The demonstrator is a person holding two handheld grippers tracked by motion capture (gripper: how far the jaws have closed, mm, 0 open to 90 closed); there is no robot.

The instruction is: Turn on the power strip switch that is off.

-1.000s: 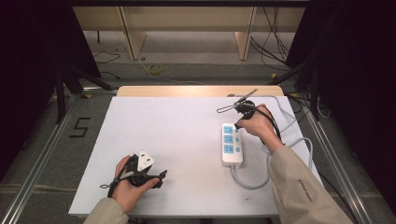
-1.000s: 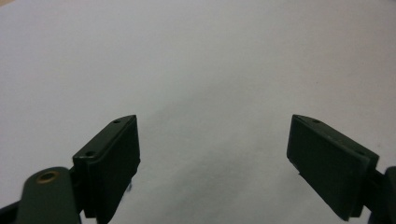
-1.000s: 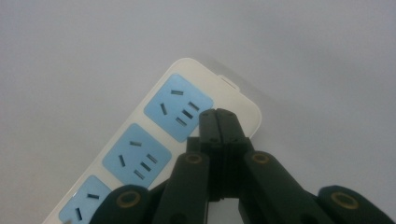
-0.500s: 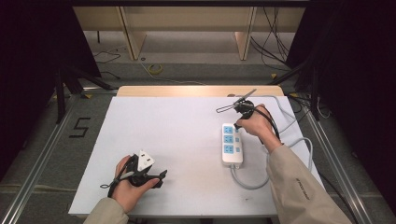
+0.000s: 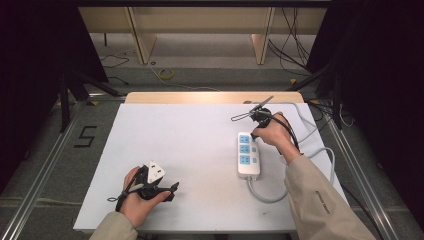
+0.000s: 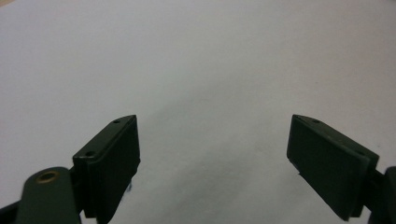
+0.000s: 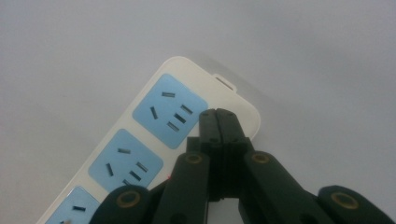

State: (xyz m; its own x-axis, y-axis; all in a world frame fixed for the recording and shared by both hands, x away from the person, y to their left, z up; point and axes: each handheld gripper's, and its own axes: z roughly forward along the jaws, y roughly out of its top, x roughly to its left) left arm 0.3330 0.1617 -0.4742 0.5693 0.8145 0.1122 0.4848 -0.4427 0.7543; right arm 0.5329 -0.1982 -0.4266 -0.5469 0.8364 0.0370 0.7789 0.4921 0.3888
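A white power strip with three blue socket faces lies on the right half of the white table, running near to far. My right gripper is shut with nothing between its jaws. Its tips sit over the far end of the power strip, beside the last blue socket; I cannot tell whether they touch it. My left gripper rests near the table's front left, pointing right. It is open, with bare white table between its pads.
The strip's white cable loops from its near end round to the right and off the far right of the table. A wooden strip borders the far edge. Metal rails and a floor mark "5" flank the table.
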